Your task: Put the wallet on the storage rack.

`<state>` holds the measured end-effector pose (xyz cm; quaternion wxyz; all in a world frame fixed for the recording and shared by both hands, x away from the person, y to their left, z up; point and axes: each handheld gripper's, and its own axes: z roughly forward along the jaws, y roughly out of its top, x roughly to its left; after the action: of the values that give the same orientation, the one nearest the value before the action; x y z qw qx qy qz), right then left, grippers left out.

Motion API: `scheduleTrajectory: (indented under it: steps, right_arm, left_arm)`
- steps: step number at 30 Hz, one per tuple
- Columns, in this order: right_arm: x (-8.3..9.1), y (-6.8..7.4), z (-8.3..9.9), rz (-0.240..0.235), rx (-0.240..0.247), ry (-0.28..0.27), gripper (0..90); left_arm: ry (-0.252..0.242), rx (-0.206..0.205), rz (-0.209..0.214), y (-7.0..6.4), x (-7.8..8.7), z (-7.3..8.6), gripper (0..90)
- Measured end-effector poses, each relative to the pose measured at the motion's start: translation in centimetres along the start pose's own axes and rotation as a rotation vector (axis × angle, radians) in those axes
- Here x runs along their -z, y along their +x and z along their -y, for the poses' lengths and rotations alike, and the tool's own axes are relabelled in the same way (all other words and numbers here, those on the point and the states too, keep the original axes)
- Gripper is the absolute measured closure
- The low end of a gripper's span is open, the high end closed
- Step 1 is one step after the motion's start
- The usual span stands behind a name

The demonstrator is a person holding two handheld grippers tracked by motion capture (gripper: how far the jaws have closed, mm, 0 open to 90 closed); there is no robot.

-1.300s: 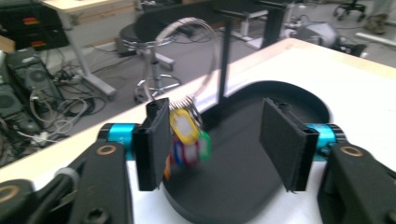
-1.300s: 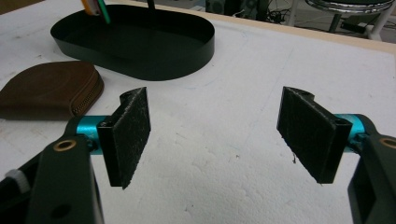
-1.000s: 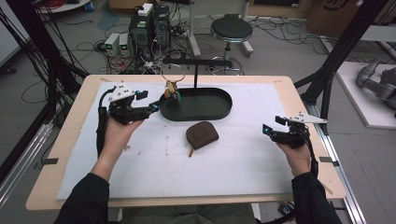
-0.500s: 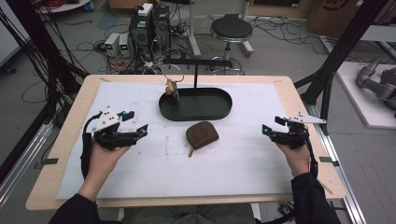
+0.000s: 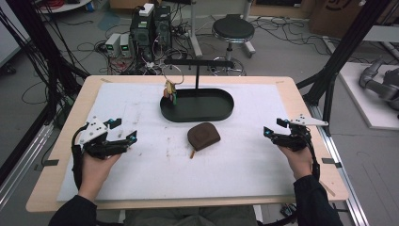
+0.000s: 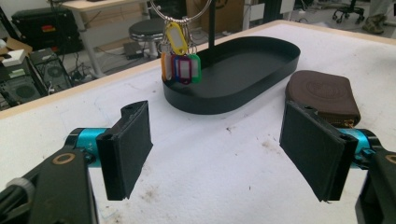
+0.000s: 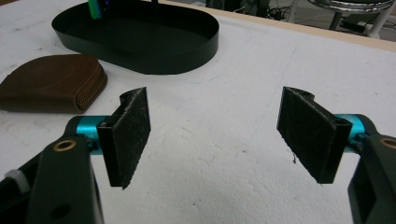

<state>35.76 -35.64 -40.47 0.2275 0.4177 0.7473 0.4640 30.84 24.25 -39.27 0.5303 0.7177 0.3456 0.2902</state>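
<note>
A black oval tray [image 5: 221, 114] [image 6: 280, 60] [image 7: 201, 46] with an upright T-shaped stand [image 5: 197, 62] sits at the table's far middle. A ring of coloured key tags [image 5: 170, 90] [image 6: 180, 60] hangs from the stand's left arm. A brown leather pouch [image 5: 203, 136] [image 6: 327, 95] [image 7: 51, 84] lies on the white mat just in front of the tray. My left gripper [image 5: 127, 134] [image 6: 224, 154] rests at the left, open and empty. My right gripper [image 5: 270, 133] [image 7: 219, 135] rests at the right, open and empty too.
The white mat [image 5: 155, 165] covers most of the wooden table [image 5: 66, 141]. Black frame posts [image 5: 348, 52] rise at both sides. Computers, cables and a stool [image 5: 233, 30] stand on the floor behind the table.
My left gripper has drawn back from beside the tray, toward the table's front left. The right gripper has barely moved.
</note>
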Motion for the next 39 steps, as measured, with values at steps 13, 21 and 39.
scheduleTrajectory:
  steps: [13,21,39]
  right_arm:
    - [-0.9,0.5,-0.3,-0.025,0.010,-0.005,26.1]
    - [-2.2,1.8,-0.9,-0.069,0.032,-0.001,26.5]
    - [-6.5,5.7,-1.9,-0.251,0.016,0.032,41.6]
  left_arm:
    - [0.012,-0.015,0.000,-0.4,0.2,0.5,24.9]
    - [0.014,-0.009,-0.008,-0.4,0.3,0.6,24.9]
    - [0.021,-0.009,-0.002,-0.5,-0.1,0.8,24.9]
